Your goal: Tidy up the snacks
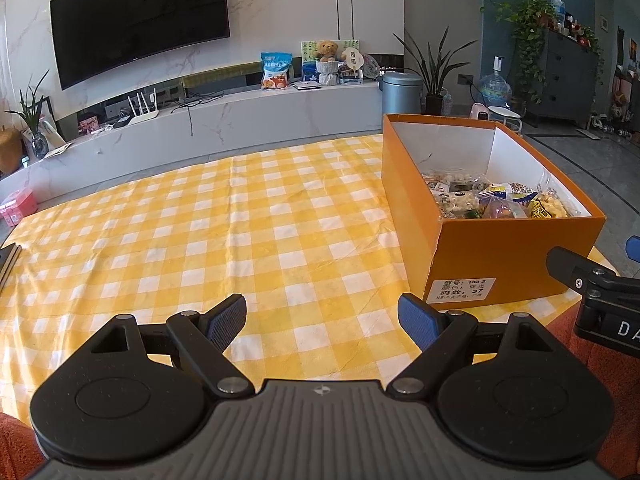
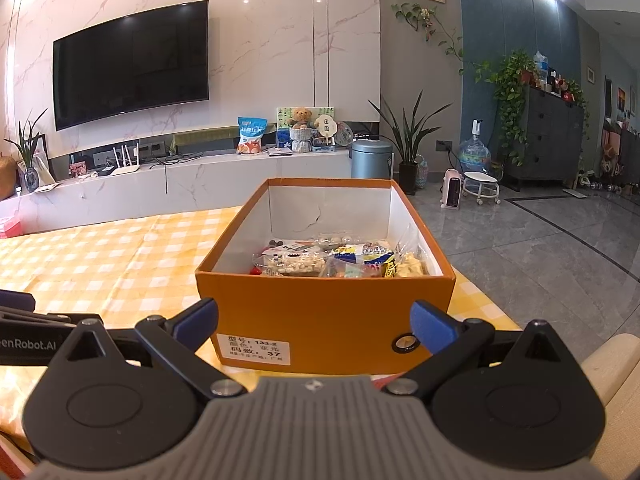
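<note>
An orange cardboard box [image 1: 496, 256] with a white inside stands on the right part of the yellow checked tablecloth [image 1: 240, 232]. Several snack packets [image 1: 496, 198] lie in it. My left gripper [image 1: 322, 320] is open and empty, low over the cloth, left of the box. The right gripper's body [image 1: 600, 292] shows at the right edge. In the right wrist view the box [image 2: 326, 320] is straight ahead with the snack packets [image 2: 340, 260] inside. My right gripper [image 2: 314, 324] is open and empty, its blue pads [image 2: 432, 322] just before the box's near wall.
A white TV bench [image 1: 208, 120] with a snack bag [image 1: 276, 70], teddy bear and router runs behind the table under a wall TV [image 1: 140, 16]. A grey bin [image 2: 370, 158], potted plants and a water bottle stand on the tiled floor [image 2: 540, 248] to the right.
</note>
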A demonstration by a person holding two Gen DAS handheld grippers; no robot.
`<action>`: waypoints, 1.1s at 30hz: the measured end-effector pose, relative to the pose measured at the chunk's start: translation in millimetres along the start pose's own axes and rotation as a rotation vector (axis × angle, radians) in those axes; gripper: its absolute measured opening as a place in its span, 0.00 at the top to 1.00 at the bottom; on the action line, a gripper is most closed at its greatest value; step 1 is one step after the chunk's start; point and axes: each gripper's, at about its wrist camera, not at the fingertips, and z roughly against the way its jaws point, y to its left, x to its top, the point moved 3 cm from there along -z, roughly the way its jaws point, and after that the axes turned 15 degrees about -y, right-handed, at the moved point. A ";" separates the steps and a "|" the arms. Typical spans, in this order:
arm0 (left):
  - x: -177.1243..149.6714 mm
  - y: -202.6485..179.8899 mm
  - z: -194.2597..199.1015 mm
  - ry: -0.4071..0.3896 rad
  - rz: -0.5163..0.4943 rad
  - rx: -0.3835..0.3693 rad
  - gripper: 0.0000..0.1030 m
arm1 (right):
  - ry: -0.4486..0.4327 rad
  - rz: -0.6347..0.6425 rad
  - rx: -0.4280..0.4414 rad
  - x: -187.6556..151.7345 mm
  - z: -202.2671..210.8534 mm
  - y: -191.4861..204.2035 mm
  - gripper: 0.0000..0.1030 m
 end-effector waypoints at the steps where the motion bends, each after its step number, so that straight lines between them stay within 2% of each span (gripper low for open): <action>1: 0.1 0.0 -0.3 0.001 0.001 -0.001 0.03 | 0.000 0.001 -0.001 0.1 0.2 0.0 0.03; 33: -1.2 -0.4 2.4 0.012 0.013 0.007 0.03 | -0.004 0.010 -0.005 0.7 1.3 2.1 0.03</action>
